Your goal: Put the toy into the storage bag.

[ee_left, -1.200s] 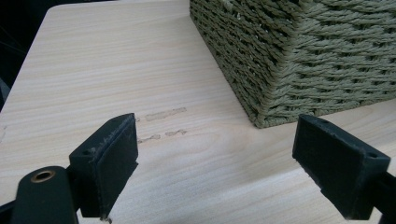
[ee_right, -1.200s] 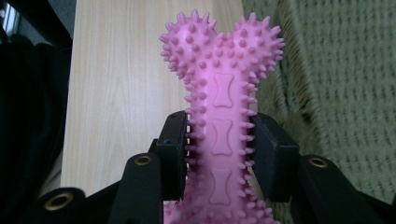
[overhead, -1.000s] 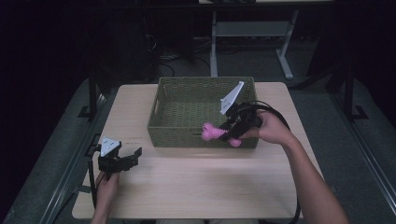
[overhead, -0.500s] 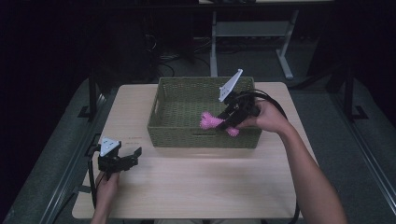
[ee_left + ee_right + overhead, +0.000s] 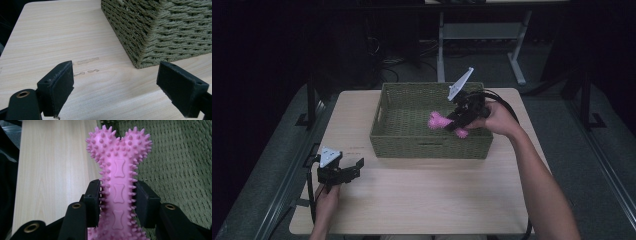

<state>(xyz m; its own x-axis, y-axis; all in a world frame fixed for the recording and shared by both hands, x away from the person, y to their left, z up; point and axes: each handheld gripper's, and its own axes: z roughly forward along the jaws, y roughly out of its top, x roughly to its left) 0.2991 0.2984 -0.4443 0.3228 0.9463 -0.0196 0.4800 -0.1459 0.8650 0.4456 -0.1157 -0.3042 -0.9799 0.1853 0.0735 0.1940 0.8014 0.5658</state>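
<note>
A pink spiky bone-shaped toy (image 5: 439, 121) (image 5: 119, 177) hangs over the inside of the green woven basket (image 5: 402, 142), near its right half. My right gripper (image 5: 453, 121) (image 5: 117, 200) is shut on the toy's shaft, with the knobbed end pointing away from the jaws. Low at the table's front left, my left gripper (image 5: 354, 167) (image 5: 115, 87) stands open with nothing between its pads. It faces the basket's near left corner (image 5: 147, 37).
The light wooden table (image 5: 422, 200) has free room in front of the basket and to its left. Faint smudges (image 5: 86, 61) mark the wood ahead of the left gripper. Desk legs and cables (image 5: 477, 45) stand on the dark floor beyond the table.
My right gripper has carried the pink toy up and leftward, from the basket's front right rim to over its interior. The left gripper has stayed put.
</note>
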